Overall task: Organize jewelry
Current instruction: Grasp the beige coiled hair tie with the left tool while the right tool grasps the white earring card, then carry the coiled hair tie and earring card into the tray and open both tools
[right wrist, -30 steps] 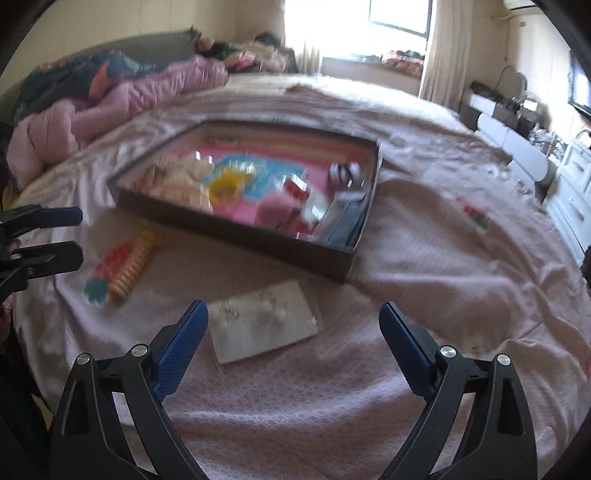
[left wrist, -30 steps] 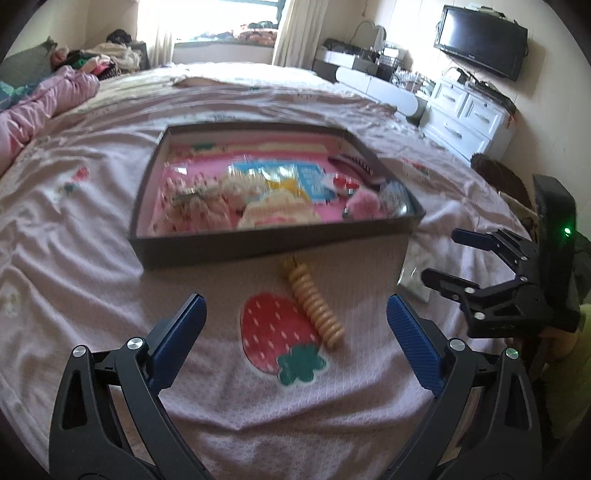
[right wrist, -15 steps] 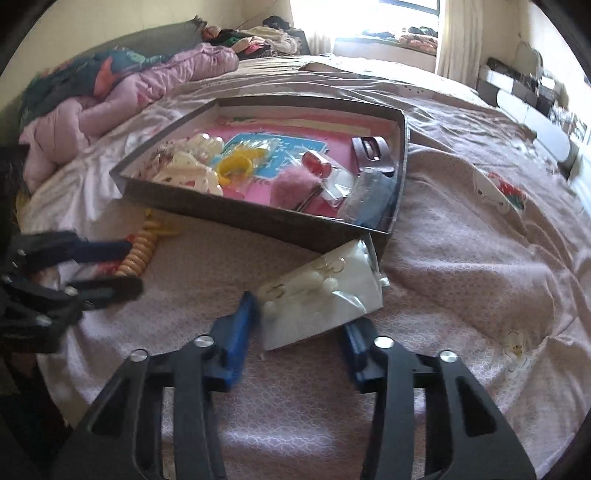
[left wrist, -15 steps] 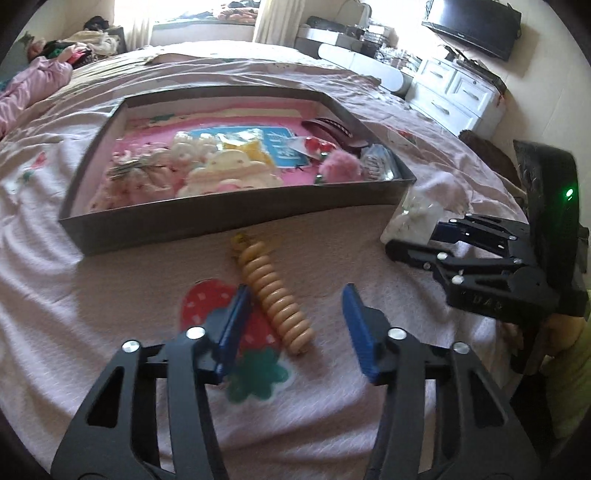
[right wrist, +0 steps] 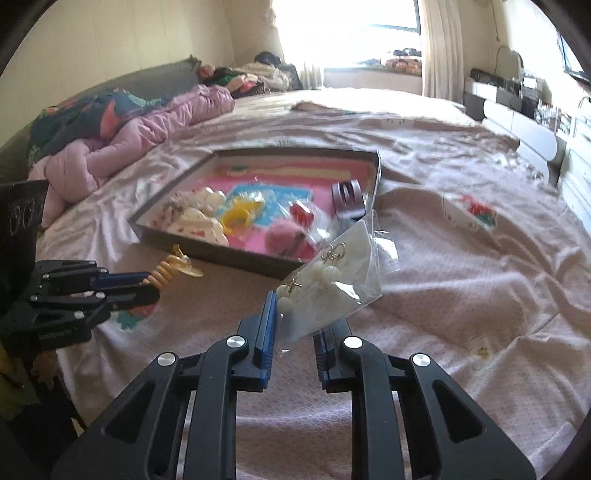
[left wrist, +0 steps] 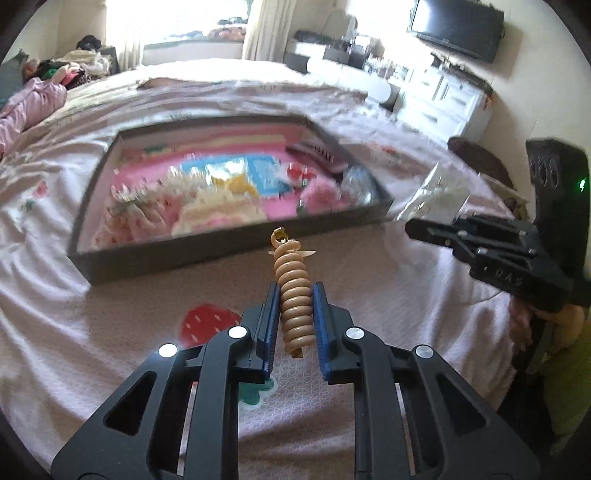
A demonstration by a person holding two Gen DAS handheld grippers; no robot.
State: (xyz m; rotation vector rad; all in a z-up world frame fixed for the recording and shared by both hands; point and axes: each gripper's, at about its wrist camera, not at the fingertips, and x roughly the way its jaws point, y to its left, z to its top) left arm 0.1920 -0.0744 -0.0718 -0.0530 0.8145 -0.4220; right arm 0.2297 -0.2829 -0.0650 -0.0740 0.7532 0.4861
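A bed (left wrist: 388,295) covered by a pale pink sheet with strawberry prints fills most of both views. A crumpled pink quilt (right wrist: 140,136) is seen at the upper left of the right wrist view, and a white dresser (left wrist: 447,99) under a wall-mounted television (left wrist: 458,26) at the upper right of the left wrist view.

A shallow dark tray (left wrist: 229,254) with a pink floor is laid on the bed in the middle of both frames. It is filled with small accessories, blurred in the left wrist view: pale frilly pieces, a yellow ring-shaped piece (right wrist: 236,219), a fluffy pink pompom (right wrist: 284,236), something red, and a dark hair clip (right wrist: 349,201) by the far right wall.

The left gripper (left wrist: 295,310) is clamped on a beige spiral hair tie (left wrist: 293,295), which is held clear of the sheet just in front of the tray's near wall, at lower centre of the left wrist view. Its jaws have just been closing.

The right gripper (right wrist: 295,317) is closed on the lower corner of a clear packet of pearl earrings (right wrist: 332,284), which is lifted off the bed and tilted, its upper edge overlapping the tray's near right corner in the frame. Its jaws have likewise just been closing.
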